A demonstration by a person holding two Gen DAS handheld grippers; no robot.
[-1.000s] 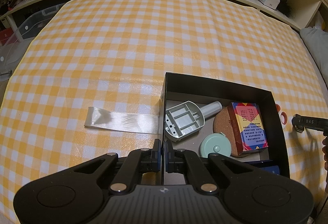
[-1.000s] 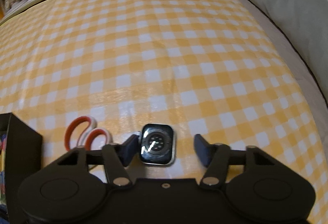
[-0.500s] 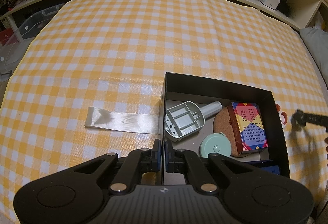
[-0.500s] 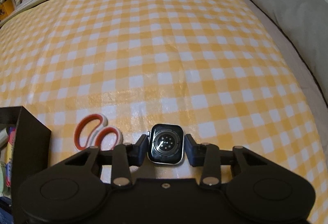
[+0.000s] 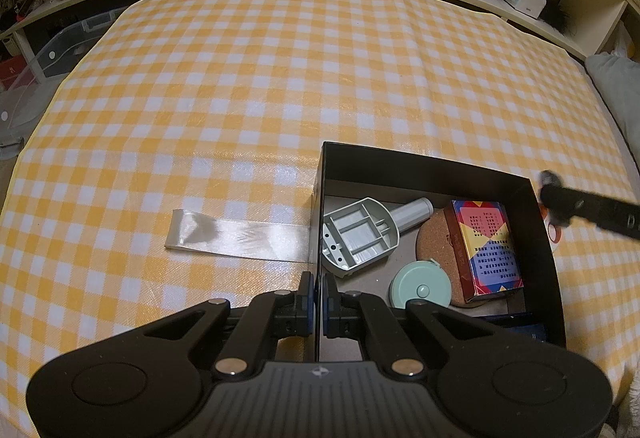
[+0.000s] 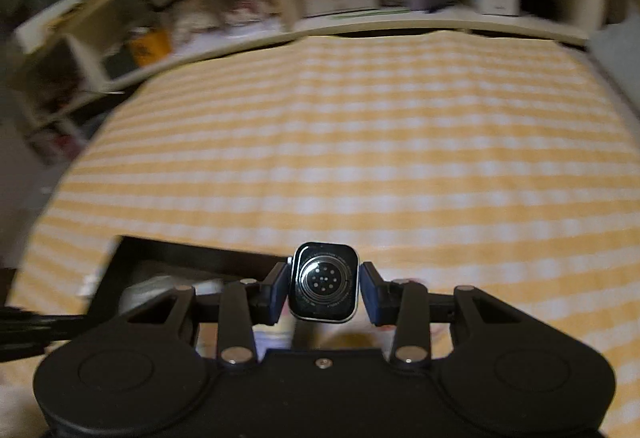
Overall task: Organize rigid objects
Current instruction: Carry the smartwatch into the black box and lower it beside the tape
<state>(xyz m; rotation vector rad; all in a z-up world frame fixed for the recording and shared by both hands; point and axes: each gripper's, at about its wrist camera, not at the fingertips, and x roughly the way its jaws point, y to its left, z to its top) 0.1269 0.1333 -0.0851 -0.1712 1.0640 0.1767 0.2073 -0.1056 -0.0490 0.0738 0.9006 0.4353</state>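
Only the left wrist view looks down into the black box [image 5: 538,238] on the yellow-checked counter [image 5: 280,77], showing a grey plastic scoop [image 5: 360,234], a mint round tape measure [image 5: 420,288], a cork coaster [image 5: 434,242] and a colourful card box [image 5: 486,248] lying on the coaster. A clear plastic strip [image 5: 236,234] lies flat just left of the box. The left tool [image 5: 319,302] is clamped on the box's near-left wall, its 2 jaws pressed together on the thin edge. The right wrist view, blurred, shows what the other cannot: the right tool [image 6: 324,288] grips a smartwatch body [image 6: 324,280] by its 2 sides, sensor back facing the camera, lifted clear of the counter beside the box's far corner.
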